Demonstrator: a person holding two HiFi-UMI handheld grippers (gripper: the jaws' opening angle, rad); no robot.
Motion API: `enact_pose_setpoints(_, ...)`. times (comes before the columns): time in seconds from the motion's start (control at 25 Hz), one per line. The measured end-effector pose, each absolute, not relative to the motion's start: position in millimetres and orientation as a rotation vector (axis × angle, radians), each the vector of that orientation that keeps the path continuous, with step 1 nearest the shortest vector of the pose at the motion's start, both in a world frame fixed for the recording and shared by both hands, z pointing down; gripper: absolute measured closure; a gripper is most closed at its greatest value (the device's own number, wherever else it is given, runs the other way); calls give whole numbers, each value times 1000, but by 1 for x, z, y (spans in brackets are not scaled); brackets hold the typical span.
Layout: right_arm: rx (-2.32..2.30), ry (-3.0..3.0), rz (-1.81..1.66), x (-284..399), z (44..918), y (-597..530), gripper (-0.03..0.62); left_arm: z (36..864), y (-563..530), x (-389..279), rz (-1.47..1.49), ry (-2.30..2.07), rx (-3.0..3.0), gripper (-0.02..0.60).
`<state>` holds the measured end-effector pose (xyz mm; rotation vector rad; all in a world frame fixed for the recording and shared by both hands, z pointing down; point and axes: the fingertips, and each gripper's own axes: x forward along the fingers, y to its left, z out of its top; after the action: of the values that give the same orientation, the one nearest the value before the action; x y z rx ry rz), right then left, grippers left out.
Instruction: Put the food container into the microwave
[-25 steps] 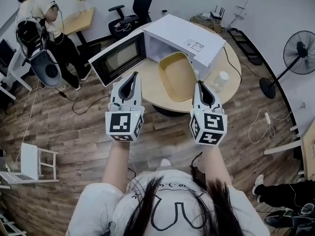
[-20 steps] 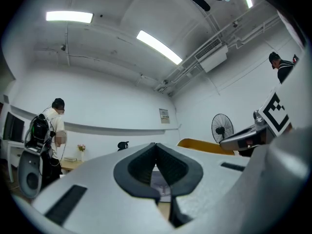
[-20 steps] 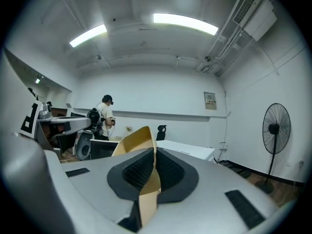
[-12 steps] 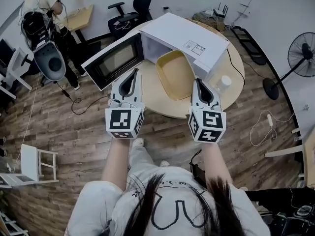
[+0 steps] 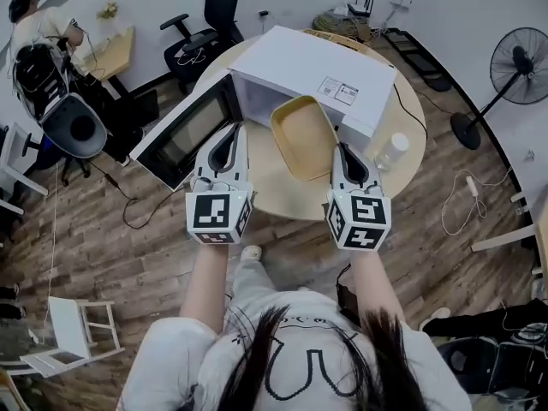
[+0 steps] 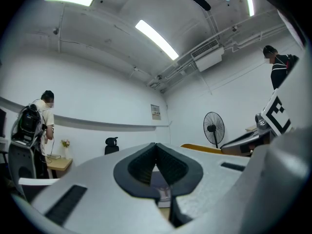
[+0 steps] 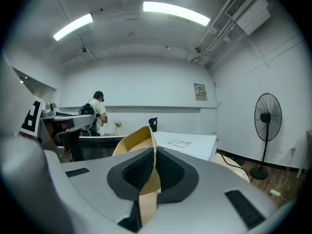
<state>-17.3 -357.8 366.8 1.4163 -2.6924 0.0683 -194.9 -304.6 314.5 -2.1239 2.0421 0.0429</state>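
A round wooden table [image 5: 272,176] stands on plank flooring. Near its right edge sits a small white cylinder [image 5: 392,151], perhaps a bottle. Right of the table is a pedestal fan [image 5: 520,61], behind it a black office chair [image 5: 210,20]. Far to its left, a person with a backpack [image 5: 38,41] faces a small desk [image 5: 111,50].

Left tool [image 5: 232,132] jaws together (empty), right tool [image 5: 344,149] tight on container [image 5: 306,135] rim.

Silver-grey left gripper [image 5: 230,134], right gripper [image 5: 343,150], white shirt [image 5: 163,360]
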Motion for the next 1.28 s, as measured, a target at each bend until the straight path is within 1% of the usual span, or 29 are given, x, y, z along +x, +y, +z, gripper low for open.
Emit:
enact_pose_setpoints(0.24, 1501, -2631, 128, -29, 378, -398, 556, 319, -364, -209, 36, 1979, -2215, 574)
enact_pose_setpoints(0.64, 1553, -2511, 206, -91, 412, -433, 556, 339, -430, -265, 36, 1896, -2347, 574)
enact_pose_setpoints(0.92, 1596, -2406, 278, -110, 449, -447, 556, 359, -457, -273, 16, 1807, -2452, 574)
enact_pose_setpoints(1.28, 1681, -2294, 423, -113, 493, -477, 556, 366, -482, -278, 7, 1705, -2517, 574)
